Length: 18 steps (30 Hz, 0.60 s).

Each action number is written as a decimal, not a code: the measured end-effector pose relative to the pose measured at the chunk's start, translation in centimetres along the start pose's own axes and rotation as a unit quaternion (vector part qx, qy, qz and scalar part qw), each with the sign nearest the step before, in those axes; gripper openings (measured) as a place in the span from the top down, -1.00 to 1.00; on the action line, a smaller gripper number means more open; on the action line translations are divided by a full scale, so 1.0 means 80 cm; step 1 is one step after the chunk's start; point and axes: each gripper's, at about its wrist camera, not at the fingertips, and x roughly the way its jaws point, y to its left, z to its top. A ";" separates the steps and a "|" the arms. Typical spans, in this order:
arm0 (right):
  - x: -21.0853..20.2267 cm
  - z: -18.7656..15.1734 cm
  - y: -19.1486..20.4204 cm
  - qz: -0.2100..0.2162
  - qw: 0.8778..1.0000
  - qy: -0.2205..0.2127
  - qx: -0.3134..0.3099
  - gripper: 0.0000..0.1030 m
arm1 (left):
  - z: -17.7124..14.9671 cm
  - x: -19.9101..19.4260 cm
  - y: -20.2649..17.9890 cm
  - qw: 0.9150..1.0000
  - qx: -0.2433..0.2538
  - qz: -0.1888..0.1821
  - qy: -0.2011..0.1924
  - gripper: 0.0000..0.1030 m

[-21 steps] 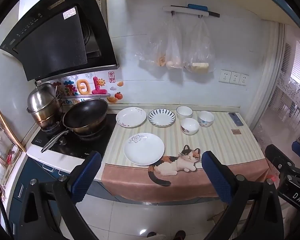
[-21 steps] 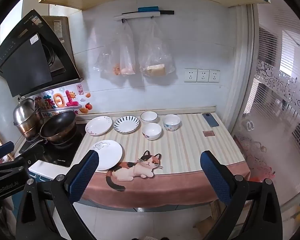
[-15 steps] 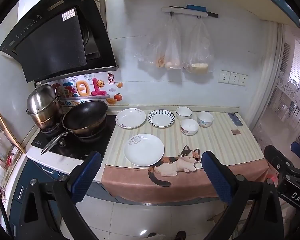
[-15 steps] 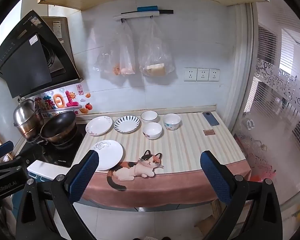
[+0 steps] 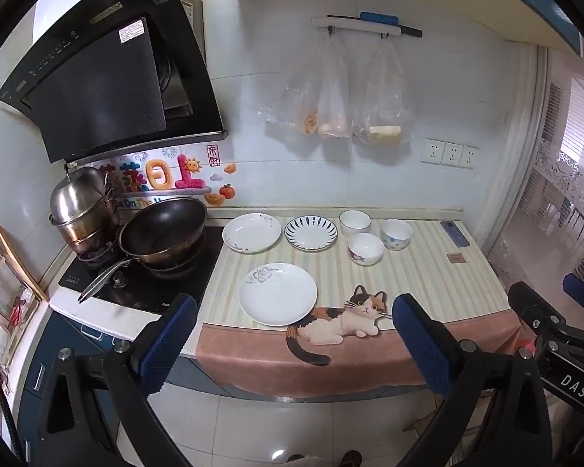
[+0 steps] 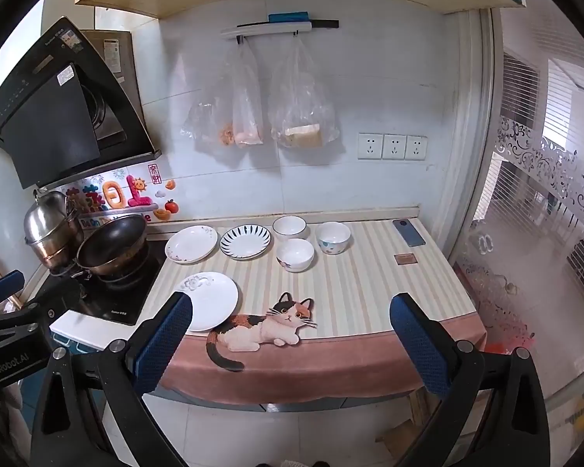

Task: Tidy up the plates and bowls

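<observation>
Both the left gripper point(image 5: 292, 334) and the right gripper point(image 6: 290, 330) are spread wide and empty, off the counter's near edge. Three plates point(image 5: 277, 299) and three bowls point(image 5: 366, 248) lie on the striped counter mat point(image 5: 428, 284). Only the left view shows the rack point(image 5: 4, 311) at far left.

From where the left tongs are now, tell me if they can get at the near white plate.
Probably yes. The left tongs are open and empty, short of the counter edge, and the near white plate lies alone straight ahead, with only the cat mat under it.
</observation>
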 end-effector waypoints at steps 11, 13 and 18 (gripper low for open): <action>-0.004 0.001 0.000 0.003 1.000 -0.002 0.000 -1.00 | 0.001 -0.006 0.002 1.000 -0.001 0.003 -0.007 -1.00; -0.007 0.000 0.001 0.003 1.000 -0.003 0.001 -1.00 | -0.002 -0.009 0.005 1.000 -0.003 0.002 -0.009 -1.00; -0.007 -0.001 0.002 0.003 1.000 -0.003 0.001 -1.00 | -0.007 -0.012 0.008 1.000 -0.004 0.002 -0.010 -1.00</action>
